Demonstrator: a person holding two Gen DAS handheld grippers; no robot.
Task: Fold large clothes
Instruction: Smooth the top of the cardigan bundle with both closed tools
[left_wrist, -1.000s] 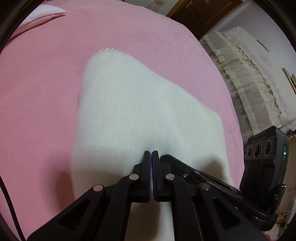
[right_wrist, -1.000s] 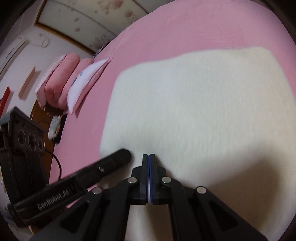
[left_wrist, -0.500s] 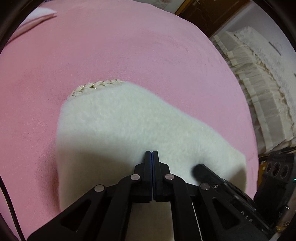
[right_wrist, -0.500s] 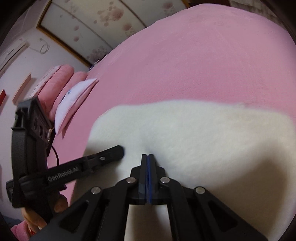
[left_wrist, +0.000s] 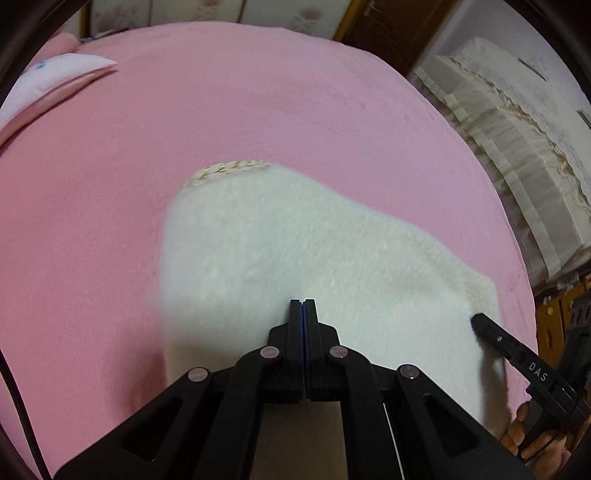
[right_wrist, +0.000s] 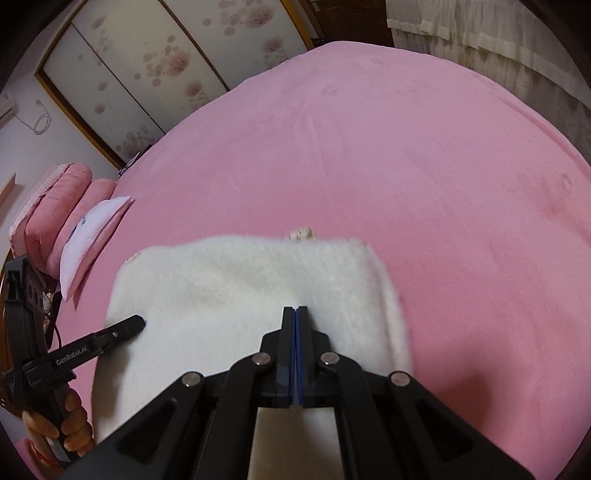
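Left hand-held gripper (left_wrist: 303, 303) is being held over the near part of the white fleece garment (left_wrist: 295, 258), jaws fully closed with nothing visibly pinched between them. Right hand-held gripper (right_wrist: 295, 309) is being held the same way — jaws pressed together, no fabric seen between the pads, tips over the garment's near middle. The garment is lying folded into a compact block on the pink bed cover (right_wrist: 406, 147), well apart from the pillows (right_wrist: 92, 229) stacked at the left edge of the right wrist view. A beaded trim (left_wrist: 225, 170) is showing at the garment's far corner in the left wrist view. Each gripper is being seen in the other's camera, at the garment's side edges. A cream frilled cover (left_wrist: 509, 147) is sitting off the bed to the right.
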